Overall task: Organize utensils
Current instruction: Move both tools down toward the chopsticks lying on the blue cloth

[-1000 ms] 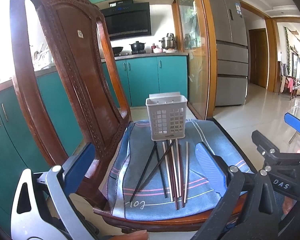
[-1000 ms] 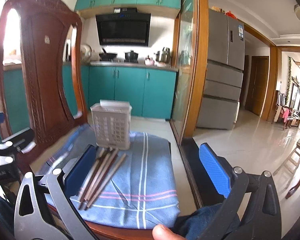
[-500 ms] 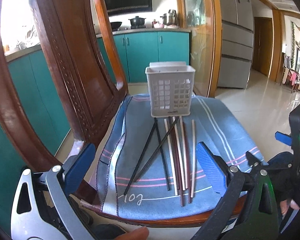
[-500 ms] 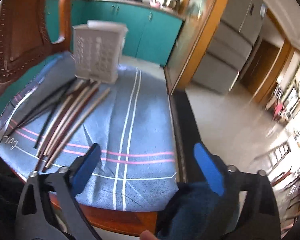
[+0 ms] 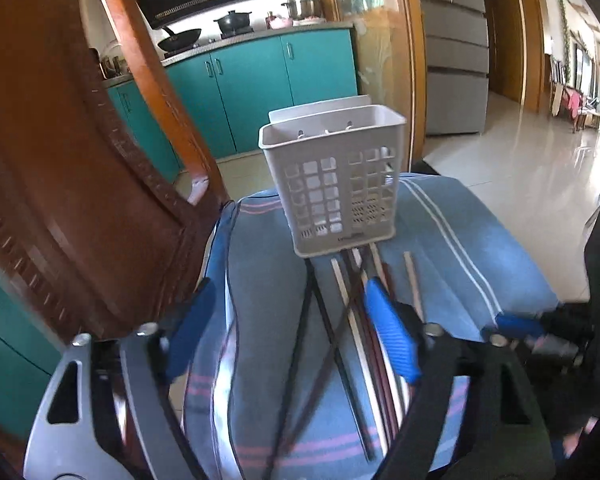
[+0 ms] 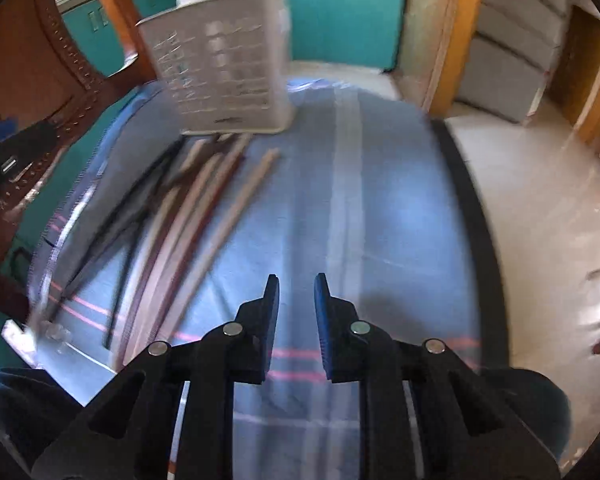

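A white slotted utensil basket (image 5: 334, 184) stands upright at the far end of a blue striped cloth (image 5: 260, 360) on a wooden chair seat. Several chopsticks (image 5: 356, 336), black, dark red and pale wood, lie in a loose bundle in front of it. My left gripper (image 5: 290, 330) is open, low over the chopsticks. In the right wrist view the basket (image 6: 224, 64) and chopsticks (image 6: 188, 232) lie to the left. My right gripper (image 6: 296, 300) hovers over bare cloth (image 6: 360, 200) right of the chopsticks, jaws narrowed with a small gap, holding nothing.
The carved wooden chair back (image 5: 60, 160) rises close on the left. Teal kitchen cabinets (image 5: 260, 76) and a glass door frame (image 5: 408, 60) stand behind. The chair's right edge (image 6: 472, 208) drops to a tiled floor (image 6: 540, 200). The other gripper shows at the right edge (image 5: 540, 332).
Both grippers have moved forward and down towards the chair seat. My right gripper's jaws have closed from wide open to a narrow gap. The left gripper has come over the chopsticks.
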{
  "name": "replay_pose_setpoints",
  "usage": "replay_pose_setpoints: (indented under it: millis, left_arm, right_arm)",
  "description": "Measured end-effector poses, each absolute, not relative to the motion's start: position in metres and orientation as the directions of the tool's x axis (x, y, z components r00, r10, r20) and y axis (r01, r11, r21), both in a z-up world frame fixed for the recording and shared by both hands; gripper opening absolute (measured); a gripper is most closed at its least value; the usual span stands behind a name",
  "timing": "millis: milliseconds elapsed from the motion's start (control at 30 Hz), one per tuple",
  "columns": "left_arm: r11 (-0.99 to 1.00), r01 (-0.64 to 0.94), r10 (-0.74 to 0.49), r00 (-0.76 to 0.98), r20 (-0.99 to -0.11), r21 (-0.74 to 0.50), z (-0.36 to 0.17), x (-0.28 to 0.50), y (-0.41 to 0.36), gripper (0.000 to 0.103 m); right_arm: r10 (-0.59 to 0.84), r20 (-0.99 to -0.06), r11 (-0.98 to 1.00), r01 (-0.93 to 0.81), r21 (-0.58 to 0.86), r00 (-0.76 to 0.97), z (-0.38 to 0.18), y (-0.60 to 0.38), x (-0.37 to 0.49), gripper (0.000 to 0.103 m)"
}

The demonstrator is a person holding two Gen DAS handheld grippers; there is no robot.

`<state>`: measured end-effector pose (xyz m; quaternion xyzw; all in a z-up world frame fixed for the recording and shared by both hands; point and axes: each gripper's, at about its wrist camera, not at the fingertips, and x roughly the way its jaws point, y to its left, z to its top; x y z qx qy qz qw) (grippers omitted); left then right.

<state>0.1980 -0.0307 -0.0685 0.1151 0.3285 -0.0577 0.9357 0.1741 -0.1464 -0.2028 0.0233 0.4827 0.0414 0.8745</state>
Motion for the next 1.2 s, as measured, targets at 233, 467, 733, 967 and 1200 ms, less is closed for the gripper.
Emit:
replay_pose_setpoints:
  millis: [233, 467, 733, 967, 1200]
  left_arm:
    - [0.982, 0.177, -0.089, 0.738, -0.669, 0.065, -0.093, 0.224, -0.017, 0.074]
    - [0.984, 0.157, -0.053, 0.71, -0.703, 0.085, -0.108, 0.236, -0.026, 0.075]
    - [0.984, 0.155, -0.035, 0.662, -0.748, 0.091, -0.13, 0.251, -0.03, 0.078]
    - [0.985, 0.155, -0.032, 0.615, -0.788, 0.081, -0.148, 0.263, -0.034, 0.083]
    - [0.987, 0.154, -0.04, 0.548, -0.836, 0.053, -0.174, 0.274, -0.031, 0.083]
  right_arm:
    - [0.076, -0.864, 0.993, -0.118, 0.019, 0.497, -0.219, -0.115, 0.214, 0.029]
    - [0.055, -0.862, 0.99, -0.141, -0.02, 0.505, -0.215, -0.11, 0.237, 0.028]
    - [0.058, -0.871, 0.993, -0.12, -0.001, 0.487, -0.209, -0.142, 0.236, 0.001]
    - [0.053, -0.87, 0.999, -0.036, 0.04, 0.49, -0.207, -0.173, 0.241, 0.002]
    - [0.113, -0.84, 0.994, -0.064, 0.093, 0.531, -0.202, -0.161, 0.256, 0.038]
